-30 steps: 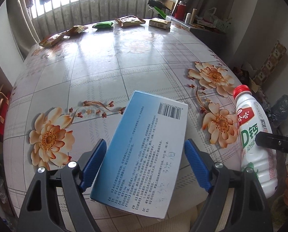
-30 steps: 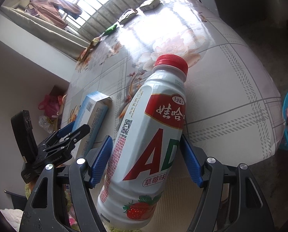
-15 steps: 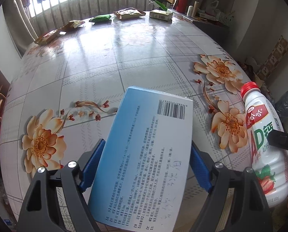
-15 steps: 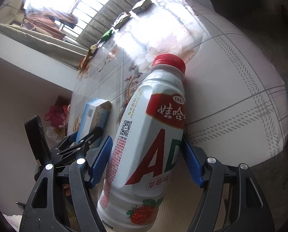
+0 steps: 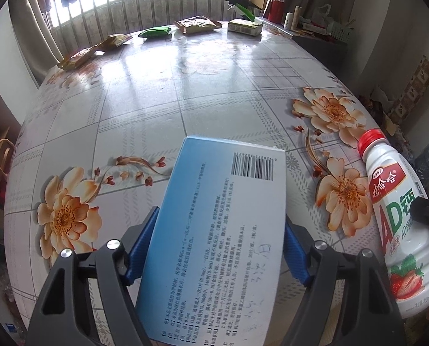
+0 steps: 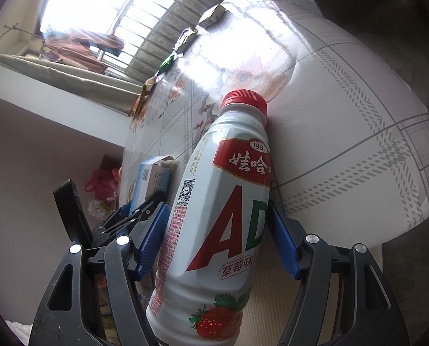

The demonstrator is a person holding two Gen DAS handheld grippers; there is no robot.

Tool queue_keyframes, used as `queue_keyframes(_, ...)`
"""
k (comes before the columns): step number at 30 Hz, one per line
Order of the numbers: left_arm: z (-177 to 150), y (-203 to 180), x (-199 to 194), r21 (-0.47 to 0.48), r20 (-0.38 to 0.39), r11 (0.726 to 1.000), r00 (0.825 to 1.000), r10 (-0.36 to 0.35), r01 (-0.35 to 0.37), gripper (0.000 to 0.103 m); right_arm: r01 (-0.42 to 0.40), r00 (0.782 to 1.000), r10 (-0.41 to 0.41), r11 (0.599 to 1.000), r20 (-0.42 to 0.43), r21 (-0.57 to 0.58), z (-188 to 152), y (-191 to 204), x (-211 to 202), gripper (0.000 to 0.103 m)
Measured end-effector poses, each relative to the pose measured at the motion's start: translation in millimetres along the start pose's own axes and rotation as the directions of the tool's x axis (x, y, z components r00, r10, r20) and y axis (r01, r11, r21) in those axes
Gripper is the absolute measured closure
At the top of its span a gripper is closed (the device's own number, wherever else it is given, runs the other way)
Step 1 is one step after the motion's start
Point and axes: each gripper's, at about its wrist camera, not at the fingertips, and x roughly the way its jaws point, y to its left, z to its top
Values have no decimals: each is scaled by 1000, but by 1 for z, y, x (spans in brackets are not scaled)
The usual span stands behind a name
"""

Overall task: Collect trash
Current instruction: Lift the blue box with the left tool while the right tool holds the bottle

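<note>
Box (image 5: 220, 239), bottle (image 6: 223, 225) now higher, clamped.

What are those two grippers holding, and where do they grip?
Left gripper clamps the blue box by its long side edges; right gripper clamps the white bottle around its mid-body.

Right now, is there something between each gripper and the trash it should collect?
No. The left gripper is already shut on the blue box, and the right gripper is shut on the drink bottle. No bin is clearly visible, so that path cannot be judged.
</note>
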Motion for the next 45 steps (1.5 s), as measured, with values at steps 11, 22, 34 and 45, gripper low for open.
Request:
queue_keyframes(11,3,-6,-14,-9,40,1000,999,-6,6,29,-19,1000,19,1000,25,-3,-3,0,-12,40)
queue_keyframes(22,0,-5,-15,-21,31,1000,1000,0,0,29,109,994,-108,992,19,-66,-8,9,-5,40)
queue_keyframes(34,-3,1,-14,-36,25,999,1000,-8,9,29,121,993,-120,991,20,-62,-2,15,6,41)
queue_keyframes(45,-1,-10,-38,-16,85,999,996,-29,30,29,115,990,-110,992,89,-51,-9,15,-16,42)
